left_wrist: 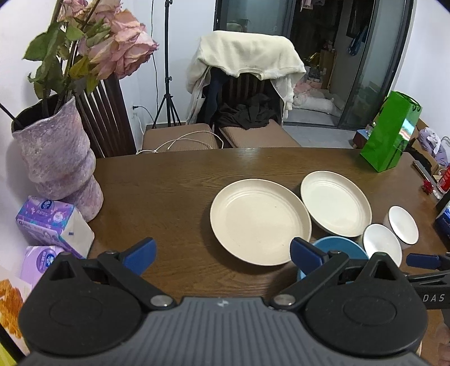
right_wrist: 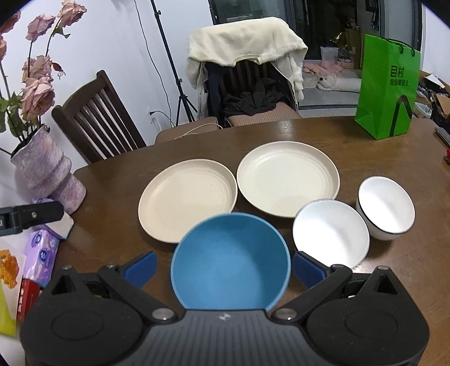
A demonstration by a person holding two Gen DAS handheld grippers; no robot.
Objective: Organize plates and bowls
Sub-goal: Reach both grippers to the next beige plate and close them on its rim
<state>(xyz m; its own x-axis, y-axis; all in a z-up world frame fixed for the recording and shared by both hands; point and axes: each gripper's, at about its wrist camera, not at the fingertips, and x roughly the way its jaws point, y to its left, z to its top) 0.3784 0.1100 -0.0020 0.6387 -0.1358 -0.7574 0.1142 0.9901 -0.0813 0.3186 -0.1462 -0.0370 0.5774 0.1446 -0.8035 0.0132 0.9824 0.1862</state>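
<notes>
Both grippers are released: the right gripper (right_wrist: pixel 223 269) straddles the blue bowl (right_wrist: pixel 230 260); it should pinch the near rim squarely, while the left gripper (left_wrist: pixel 222 253) waits.

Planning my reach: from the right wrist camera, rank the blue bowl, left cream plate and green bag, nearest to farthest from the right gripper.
1. blue bowl: between the open jaws.
2. left cream plate: just beyond, slightly left.
3. green bag: far right, table's back edge.

Home dining area. Indicated by wooden dining table (right_wrist: pixel 281 132), slatted chair (right_wrist: pixel 95 118), chair draped with clothing (right_wrist: pixel 244 53), vase of dried roses (left_wrist: pixel 56 157). Glass sliding door (left_wrist: pixel 253 17) behind.
</notes>
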